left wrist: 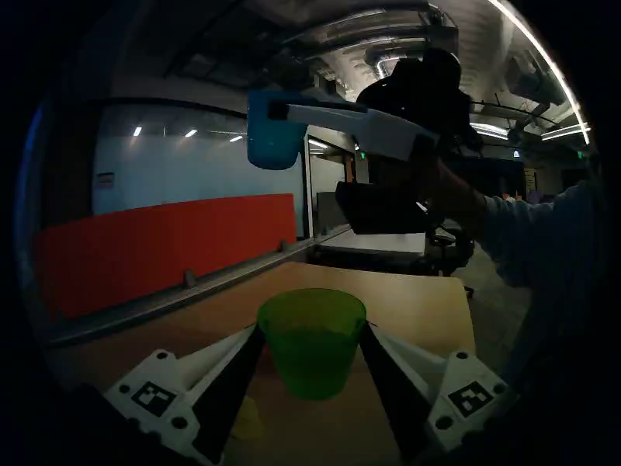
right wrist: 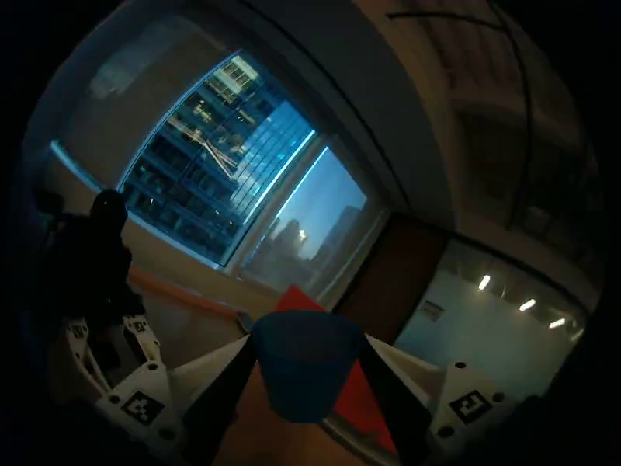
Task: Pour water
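Observation:
A green translucent cup (left wrist: 312,340) stands upright between the fingers of my left gripper (left wrist: 310,353), which is shut on it just above the wooden table (left wrist: 411,303). My right gripper (right wrist: 307,373) is shut on a blue cup (right wrist: 305,363). In the left gripper view that blue cup (left wrist: 272,140) hangs high above and slightly left of the green one, held in the right gripper's white fingers (left wrist: 365,123) by a hand (left wrist: 446,194) with a blue sleeve. I cannot see water in either cup.
A red partition panel (left wrist: 163,241) with a metal rail runs along the table's left side. The table's far edge drops off toward an office floor at right. In the right gripper view, large windows (right wrist: 233,171) show buildings at dusk.

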{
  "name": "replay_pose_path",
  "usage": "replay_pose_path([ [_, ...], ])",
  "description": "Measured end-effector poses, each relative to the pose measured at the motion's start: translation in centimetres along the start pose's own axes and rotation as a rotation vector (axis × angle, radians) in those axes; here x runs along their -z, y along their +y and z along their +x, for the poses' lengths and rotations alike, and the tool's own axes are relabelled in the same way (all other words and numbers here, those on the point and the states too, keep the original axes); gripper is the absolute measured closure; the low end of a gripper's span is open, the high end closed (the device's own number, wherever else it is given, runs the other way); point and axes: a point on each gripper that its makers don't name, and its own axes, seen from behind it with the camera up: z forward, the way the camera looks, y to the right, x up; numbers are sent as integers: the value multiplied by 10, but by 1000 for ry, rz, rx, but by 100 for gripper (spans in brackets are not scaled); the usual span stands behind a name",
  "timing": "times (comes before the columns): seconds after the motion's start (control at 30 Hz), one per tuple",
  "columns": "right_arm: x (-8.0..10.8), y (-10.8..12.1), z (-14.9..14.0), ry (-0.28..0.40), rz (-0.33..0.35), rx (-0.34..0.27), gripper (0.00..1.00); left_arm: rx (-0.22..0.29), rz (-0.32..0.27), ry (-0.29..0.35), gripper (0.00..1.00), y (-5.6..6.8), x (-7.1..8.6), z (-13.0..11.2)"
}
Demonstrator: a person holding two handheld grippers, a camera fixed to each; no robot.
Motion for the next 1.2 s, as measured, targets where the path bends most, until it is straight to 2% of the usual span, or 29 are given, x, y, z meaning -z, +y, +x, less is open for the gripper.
replay_pose_path([
  [0.2,4,-3,-8,-27,24,-262,8,-8,5,3,14,-1,1,2],
  [0.3,4,-4,-15,-47,38,-353,8,-9,7,5,14,-1,2,3],
  [0.4,5,-3,-20,-57,46,-403,8,-11,11,6,14,-2,3,4],
  [0.6,9,3,-27,-63,34,-449,8,-16,20,6,15,-5,7,5],
  [0.77,16,9,-36,-73,20,-451,8,-21,38,8,15,-10,14,8],
  [1.2,41,0,-75,-128,15,-443,8,-29,119,-8,14,-37,40,3],
])
